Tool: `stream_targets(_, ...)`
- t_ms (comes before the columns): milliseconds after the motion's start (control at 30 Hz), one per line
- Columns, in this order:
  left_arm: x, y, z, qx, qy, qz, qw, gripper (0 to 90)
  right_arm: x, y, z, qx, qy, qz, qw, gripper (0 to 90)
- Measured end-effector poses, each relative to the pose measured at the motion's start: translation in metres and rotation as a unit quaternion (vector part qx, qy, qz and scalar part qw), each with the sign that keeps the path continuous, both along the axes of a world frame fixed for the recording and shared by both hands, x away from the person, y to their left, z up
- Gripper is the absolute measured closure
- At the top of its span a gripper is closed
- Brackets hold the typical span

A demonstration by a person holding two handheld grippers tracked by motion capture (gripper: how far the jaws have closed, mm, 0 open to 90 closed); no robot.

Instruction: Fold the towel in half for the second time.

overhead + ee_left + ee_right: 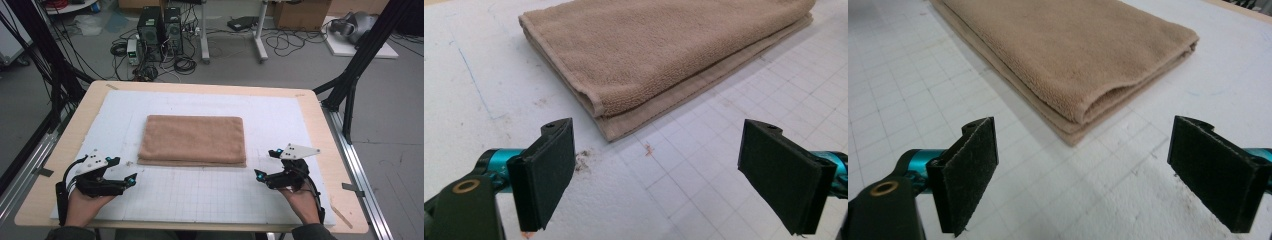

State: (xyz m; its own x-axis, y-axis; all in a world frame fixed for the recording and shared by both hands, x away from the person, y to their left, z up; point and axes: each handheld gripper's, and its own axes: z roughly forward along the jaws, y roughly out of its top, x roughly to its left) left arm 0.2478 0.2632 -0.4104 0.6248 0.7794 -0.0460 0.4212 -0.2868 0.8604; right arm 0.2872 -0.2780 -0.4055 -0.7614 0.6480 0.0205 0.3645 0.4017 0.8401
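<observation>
The folded beige towel (192, 140) lies in the frame's middle, its long axis left to right. The left gripper (131, 179) and right gripper (260, 175), both released and empty, sit below its lower corners, about equally near.

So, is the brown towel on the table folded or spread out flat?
Folded. The towel lies as a neat rectangle on the white mat, and stacked layers with a rounded fold show at its near corner in both gripper views.

Folded towel (192, 140) between left gripper (131, 180); right gripper (258, 175).
</observation>
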Motion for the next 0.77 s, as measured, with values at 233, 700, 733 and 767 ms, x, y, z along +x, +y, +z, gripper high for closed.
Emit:
stream_targets(233,-0.010,0.001,-0.001,0.003,-0.001,0.000,1.0000,15.9,-0.014,-0.012,-0.004,0.007,0.001,-0.013,0.9999,12.0)
stream_targets(700,-0.023,0.007,-0.007,-0.006,0.002,0.005,1.0000,15.8,-0.030,-0.025,-0.012,0.004,0.000,-0.022,0.9998,12.0)
stream_targets(733,-0.024,0.007,-0.008,-0.007,0.003,0.007,0.9999,15.8,-0.031,-0.025,-0.013,0.002,0.002,-0.023,0.9997,12.0)
stream_targets(767,-0.024,0.007,-0.008,-0.006,0.002,0.006,1.0000,15.6,-0.031,-0.025,-0.014,0.002,0.000,-0.022,0.9998,12.0)
